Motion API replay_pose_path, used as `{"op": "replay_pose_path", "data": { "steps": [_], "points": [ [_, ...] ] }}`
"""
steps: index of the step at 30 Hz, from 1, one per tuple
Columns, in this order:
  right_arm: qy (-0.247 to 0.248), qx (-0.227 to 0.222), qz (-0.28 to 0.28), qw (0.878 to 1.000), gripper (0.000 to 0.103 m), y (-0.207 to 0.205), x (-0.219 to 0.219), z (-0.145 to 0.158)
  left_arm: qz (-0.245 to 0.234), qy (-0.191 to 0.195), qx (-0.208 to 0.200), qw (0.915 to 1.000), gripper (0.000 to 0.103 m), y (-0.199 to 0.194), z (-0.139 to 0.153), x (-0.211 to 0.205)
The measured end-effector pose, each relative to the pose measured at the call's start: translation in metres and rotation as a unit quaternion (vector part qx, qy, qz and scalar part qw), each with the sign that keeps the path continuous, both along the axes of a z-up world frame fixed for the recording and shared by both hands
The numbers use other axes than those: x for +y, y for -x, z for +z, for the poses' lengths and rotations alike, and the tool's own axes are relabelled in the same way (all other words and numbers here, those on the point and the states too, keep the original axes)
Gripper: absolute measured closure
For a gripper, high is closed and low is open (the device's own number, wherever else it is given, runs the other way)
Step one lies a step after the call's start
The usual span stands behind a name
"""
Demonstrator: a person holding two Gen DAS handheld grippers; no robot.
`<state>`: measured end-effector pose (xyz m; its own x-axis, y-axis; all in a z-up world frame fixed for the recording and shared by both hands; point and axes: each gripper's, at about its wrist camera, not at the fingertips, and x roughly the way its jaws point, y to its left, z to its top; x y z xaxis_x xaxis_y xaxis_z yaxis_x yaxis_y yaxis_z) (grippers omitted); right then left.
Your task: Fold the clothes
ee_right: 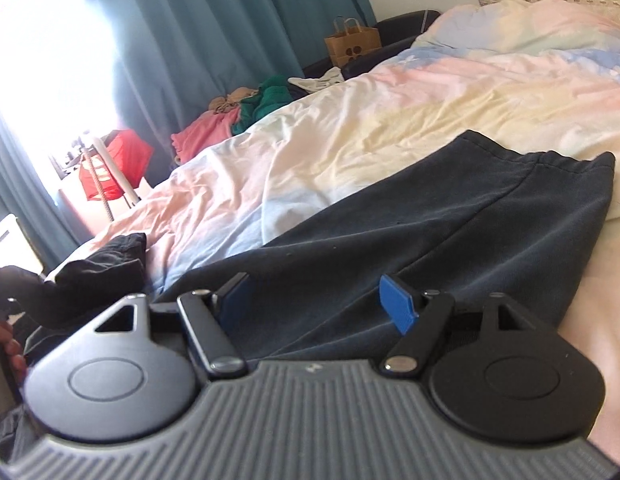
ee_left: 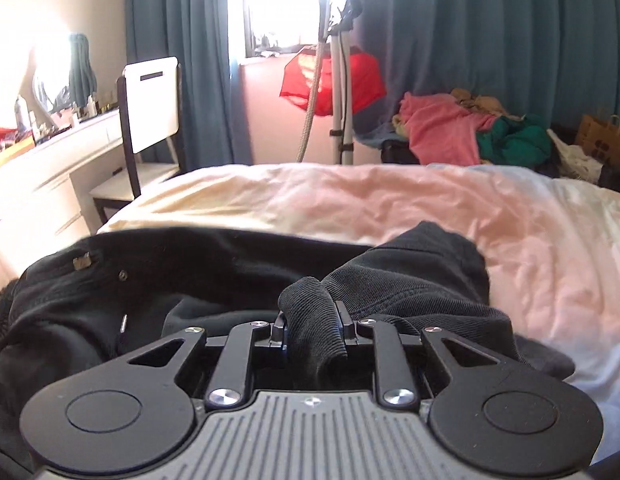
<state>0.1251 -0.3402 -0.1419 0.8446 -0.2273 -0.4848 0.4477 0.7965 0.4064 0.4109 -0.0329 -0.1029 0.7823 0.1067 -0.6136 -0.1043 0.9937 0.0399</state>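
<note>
Pastel bedding covers the bed [ee_right: 390, 136], with teal curtains [ee_left: 490, 40] behind. Dark trousers [ee_right: 410, 232] lie stretched on the bed, their long axis running from 7 o'clock to 1 o'clock in the right wrist view, hem end at 1 o'clock. The right hand-held gripper [ee_right: 318, 304] hovers just over the fabric, blue pads apart, holding nothing. The left hand-held gripper [ee_left: 310, 320] is clamped on a bunched ribbed fold of the trousers' other end. At 1 o'clock beyond the bed sit a clothes pile [ee_left: 470, 132] and a paper bag [ee_left: 602, 140]; a chair [ee_left: 150, 120] stands at 10 o'clock.
</note>
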Motion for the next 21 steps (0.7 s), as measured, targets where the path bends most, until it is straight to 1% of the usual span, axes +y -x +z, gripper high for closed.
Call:
{"op": "replay_pose_path", "data": {
  "steps": [1,2,4,5,6,7,8,9,10,12,15,17,19,21],
  "points": [
    [-0.002,-0.001,0.014,1.000,0.029,-0.002,0.003,0.000,0.003,0.014,0.006,0.9999,0.078,0.002,-0.006,0.008],
    [-0.005,-0.002,0.023,1.000,0.029,-0.004,0.005,-0.001,0.003,0.024,0.002,0.9997,0.075,0.006,-0.007,0.013],
    [-0.010,-0.004,0.045,0.999,0.029,-0.009,0.011,-0.002,-0.003,0.041,-0.016,0.9990,0.071,0.020,-0.004,0.021],
    [-0.011,-0.006,0.054,0.998,0.029,-0.010,0.014,-0.002,-0.008,0.044,-0.026,0.9986,0.065,0.028,0.000,0.023],
    [-0.011,-0.008,0.062,0.998,0.029,-0.012,0.015,-0.002,-0.012,0.038,-0.039,0.9984,0.060,0.039,0.005,0.023],
    [-0.015,-0.011,0.072,0.997,0.029,-0.013,0.018,-0.002,-0.018,0.030,-0.053,0.9980,0.051,0.052,0.011,0.022],
    [-0.018,-0.014,0.082,0.996,0.029,-0.013,0.019,-0.003,-0.025,0.022,-0.066,0.9973,0.046,0.066,0.018,0.022],
    [-0.022,-0.016,0.091,0.995,0.029,-0.014,0.021,-0.003,-0.033,0.015,-0.079,0.9962,0.044,0.080,0.025,0.021],
    [-0.022,-0.017,0.105,0.994,0.029,-0.016,0.023,-0.003,-0.045,0.012,-0.083,0.9955,0.044,0.095,0.031,0.019],
    [-0.007,-0.021,0.120,0.993,0.029,-0.019,0.028,-0.001,-0.064,0.020,-0.083,0.9943,0.044,0.127,0.042,0.018],
    [0.010,-0.026,0.140,0.990,0.029,-0.021,0.034,0.002,-0.084,0.061,-0.088,0.9907,0.042,0.180,0.056,0.015],
    [0.012,-0.030,0.154,0.988,0.029,-0.021,0.037,0.003,-0.099,0.078,-0.104,0.9866,0.035,0.211,0.060,0.013],
    [-0.004,-0.026,0.171,0.985,0.029,-0.021,0.039,0.004,-0.117,0.081,-0.126,0.9817,0.031,0.231,0.059,0.013],
    [-0.036,-0.027,0.191,0.981,0.029,-0.020,0.040,0.005,-0.128,0.084,-0.135,0.9790,0.030,0.239,0.055,0.014]
  ]
}}
